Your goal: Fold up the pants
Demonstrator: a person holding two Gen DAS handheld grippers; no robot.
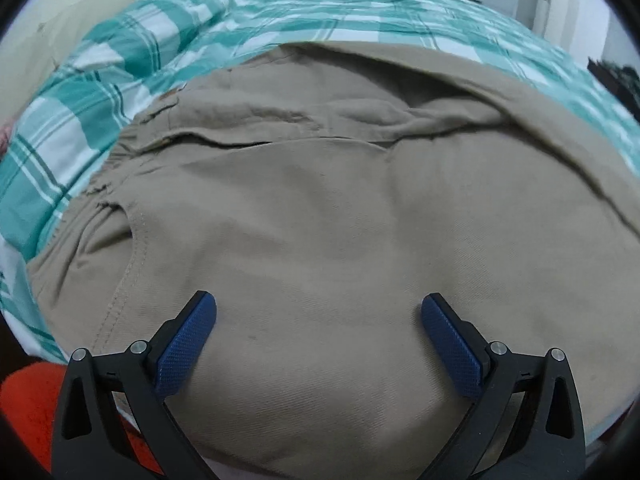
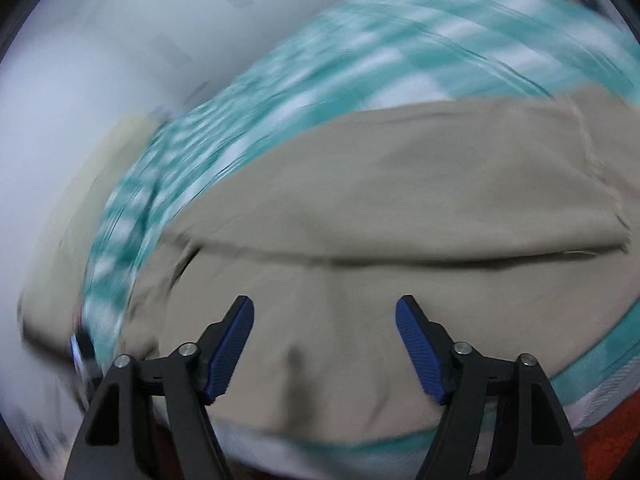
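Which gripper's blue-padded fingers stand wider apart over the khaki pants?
The left gripper: its blue pads flank more khaki pants than the right gripper. Both grip nothing.

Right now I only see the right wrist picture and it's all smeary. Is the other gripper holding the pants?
Observer: No. The left gripper is open, with the tan pants spread under it and nothing pinched.
Operator: Which end of the pants is over there?
Observer: The top end. A pocket opening and gathered waistband show in the left wrist view.
Operator: Is there anything else on the bed?
Observer: Something bright orange lies at the near left edge, beside the green checked sheet.
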